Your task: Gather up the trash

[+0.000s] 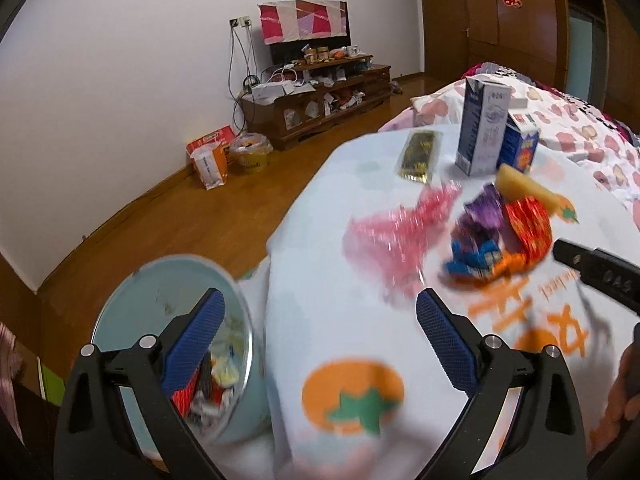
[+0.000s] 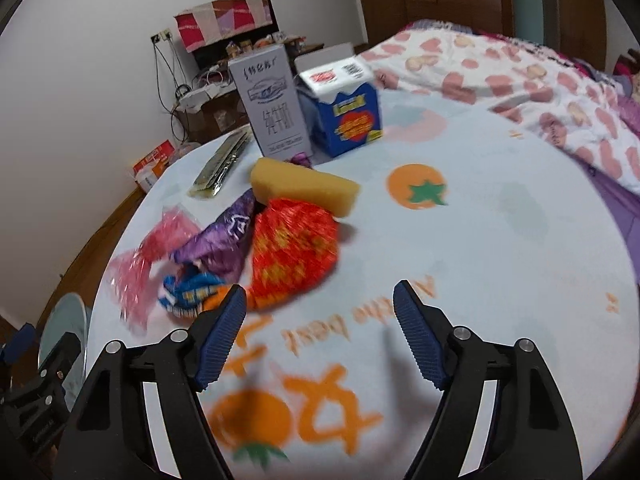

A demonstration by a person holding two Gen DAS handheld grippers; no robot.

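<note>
A heap of wrappers lies on the white cloth with orange prints: a red-orange one [image 2: 294, 252] [image 1: 528, 226], a purple one [image 2: 224, 240] [image 1: 482, 214], a blue one [image 2: 188, 292] [image 1: 472, 260] and a pink one [image 2: 148, 256] [image 1: 394, 236]. A yellow sponge-like block [image 2: 304, 190] [image 1: 524, 190] lies just behind them. My right gripper [image 2: 320, 300] is open over the cloth, just in front of the red wrapper, nothing between its fingers. My left gripper [image 1: 320, 308] is open too, straddling the cloth's edge and a pale blue bin [image 1: 132, 312] that holds trash.
Two cartons, a tall white one [image 2: 272, 100] and a blue one [image 2: 348, 116], stand behind the heap, with a flat dark packet [image 1: 420, 154] beside them. A heart-print quilt [image 2: 520, 80] lies to the right. Wooden floor [image 1: 200, 216] and a cluttered TV cabinet [image 1: 320, 96] lie to the left.
</note>
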